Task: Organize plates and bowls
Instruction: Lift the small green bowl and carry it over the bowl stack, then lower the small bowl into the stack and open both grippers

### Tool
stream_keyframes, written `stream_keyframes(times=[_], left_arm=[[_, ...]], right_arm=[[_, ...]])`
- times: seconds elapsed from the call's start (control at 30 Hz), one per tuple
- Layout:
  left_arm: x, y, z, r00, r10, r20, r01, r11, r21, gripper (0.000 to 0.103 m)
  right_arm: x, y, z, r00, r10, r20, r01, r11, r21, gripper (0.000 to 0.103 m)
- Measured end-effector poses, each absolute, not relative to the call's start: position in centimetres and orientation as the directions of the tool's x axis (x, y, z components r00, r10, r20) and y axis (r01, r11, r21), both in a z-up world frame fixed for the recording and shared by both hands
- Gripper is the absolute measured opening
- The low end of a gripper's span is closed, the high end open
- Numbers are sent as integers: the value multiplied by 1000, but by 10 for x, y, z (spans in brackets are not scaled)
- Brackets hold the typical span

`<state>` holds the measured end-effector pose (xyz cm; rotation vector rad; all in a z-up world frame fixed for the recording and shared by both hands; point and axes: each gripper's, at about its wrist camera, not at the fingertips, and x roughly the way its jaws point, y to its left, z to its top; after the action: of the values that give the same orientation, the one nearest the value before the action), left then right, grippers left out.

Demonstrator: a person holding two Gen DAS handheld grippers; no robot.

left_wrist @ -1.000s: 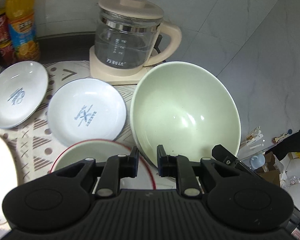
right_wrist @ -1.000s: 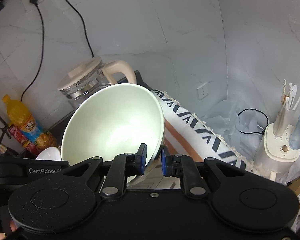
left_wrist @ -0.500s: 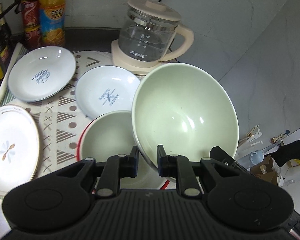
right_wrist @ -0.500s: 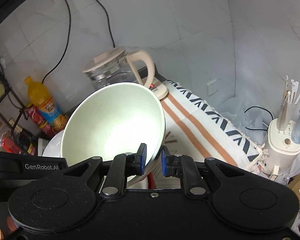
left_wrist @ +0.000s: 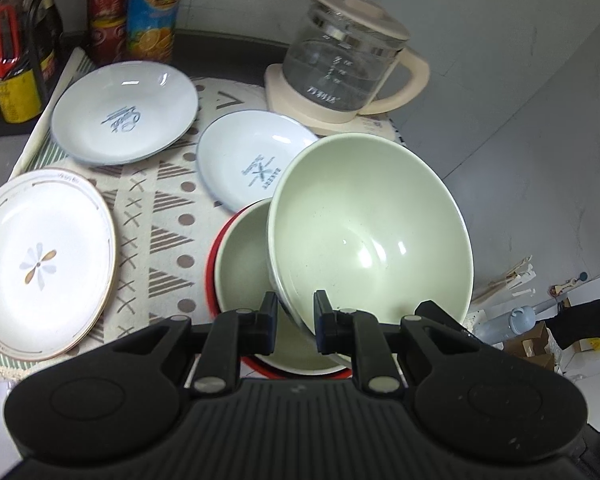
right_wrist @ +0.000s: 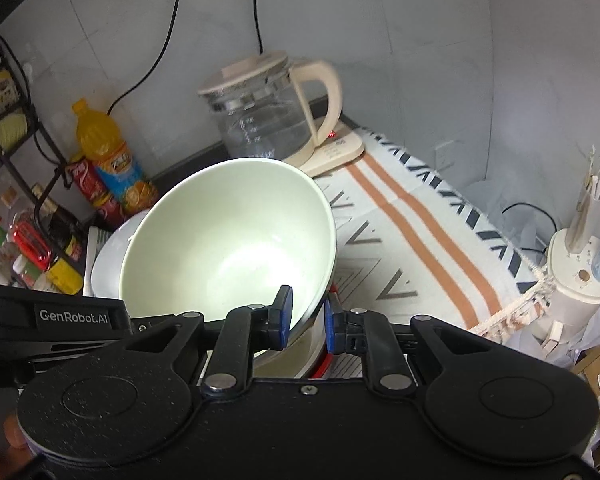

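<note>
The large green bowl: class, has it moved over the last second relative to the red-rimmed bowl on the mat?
Yes. The large green bowl, clamped by both grippers, has come nearer above the red-rimmed bowl, and farther from the kettle.

pale green bowl (left_wrist: 370, 232) | tilted | above red-rimmed bowl (left_wrist: 240, 264)
</note>
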<state>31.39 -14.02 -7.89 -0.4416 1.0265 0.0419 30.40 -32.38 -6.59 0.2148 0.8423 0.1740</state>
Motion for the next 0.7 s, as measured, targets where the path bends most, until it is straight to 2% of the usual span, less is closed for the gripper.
stream_keyframes(times=[0.7], left_arm=[[332,-131,-111,378,-155,-913,-296,914,-278,19]], right_arm=[[328,-301,-98,528,220,-820,-74,974,214,17]])
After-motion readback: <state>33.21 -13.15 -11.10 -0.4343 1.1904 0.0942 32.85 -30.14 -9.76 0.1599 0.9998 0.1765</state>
